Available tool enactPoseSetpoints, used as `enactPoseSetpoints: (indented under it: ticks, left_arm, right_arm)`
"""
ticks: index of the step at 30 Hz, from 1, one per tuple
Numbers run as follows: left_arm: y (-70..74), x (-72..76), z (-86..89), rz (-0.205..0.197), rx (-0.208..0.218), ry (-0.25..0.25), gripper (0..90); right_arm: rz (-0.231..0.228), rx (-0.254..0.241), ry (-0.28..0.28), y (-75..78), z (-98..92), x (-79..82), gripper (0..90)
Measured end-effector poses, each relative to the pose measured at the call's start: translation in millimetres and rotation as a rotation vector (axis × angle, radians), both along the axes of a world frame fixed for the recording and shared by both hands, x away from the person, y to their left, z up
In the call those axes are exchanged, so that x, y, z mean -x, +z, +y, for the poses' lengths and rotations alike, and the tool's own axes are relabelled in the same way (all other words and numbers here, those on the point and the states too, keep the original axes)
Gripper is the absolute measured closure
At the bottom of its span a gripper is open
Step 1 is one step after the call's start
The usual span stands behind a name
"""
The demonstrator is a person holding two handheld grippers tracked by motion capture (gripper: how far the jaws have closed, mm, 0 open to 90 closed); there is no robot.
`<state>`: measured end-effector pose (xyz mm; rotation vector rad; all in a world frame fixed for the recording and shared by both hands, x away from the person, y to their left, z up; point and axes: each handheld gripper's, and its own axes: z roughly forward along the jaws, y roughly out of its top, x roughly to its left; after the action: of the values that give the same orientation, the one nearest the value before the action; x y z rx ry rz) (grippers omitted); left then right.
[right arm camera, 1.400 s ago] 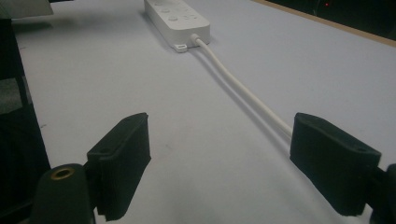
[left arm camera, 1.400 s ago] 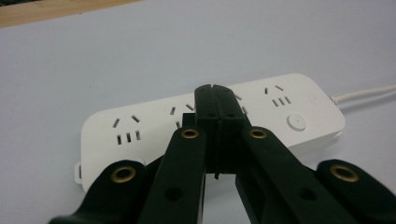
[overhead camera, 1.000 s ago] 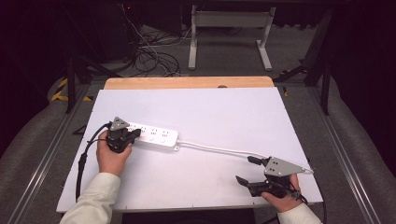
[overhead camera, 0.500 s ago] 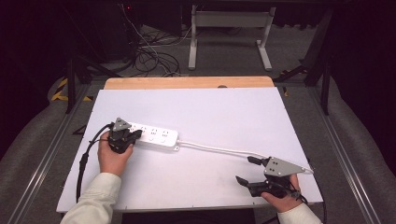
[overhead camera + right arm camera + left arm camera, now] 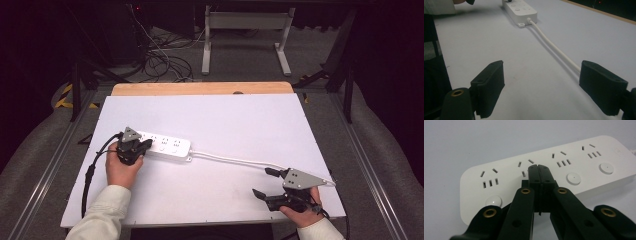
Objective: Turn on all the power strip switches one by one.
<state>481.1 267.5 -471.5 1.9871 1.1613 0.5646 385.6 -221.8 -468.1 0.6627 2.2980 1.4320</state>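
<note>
While the white power strip point(image 5: 162, 145) is lying on the left part of the bench point(image 5: 240, 120), the left hand-held gripper point(image 5: 539, 167) is pressing its closed jaws onto, it seems, the strip's top. The right hand-held gripper point(image 5: 264, 182) is hovering wide open beside the white cord point(image 5: 554, 47).

the power strip point(image 5: 162, 145) lies on the left part of the surface point(image 5: 240, 120). its cord point(image 5: 227, 159) runs right and nearer, toward the near right corner. the left gripper point(image 5: 539, 168) sits over the strip's left end; the right gripper point(image 5: 267, 183) is well apart, near right, with the cord passing beside its far finger.
</note>
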Motion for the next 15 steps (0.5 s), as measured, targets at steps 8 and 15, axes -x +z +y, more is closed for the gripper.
enactPoseSetpoints:
  ticks: [8,15]
  left_arm:
    - [-1.4,0.0,2.2,0.005,0.019,0.003,90.0]
    - [-2.7,0.8,2.1,-0.001,0.015,0.001,90.0]
  right_arm:
    - [-0.001,-0.001,0.002,0.0,0.0,0.4,20.4]
    - [-0.002,-0.002,0.002,0.0,0.0,0.8,20.4]
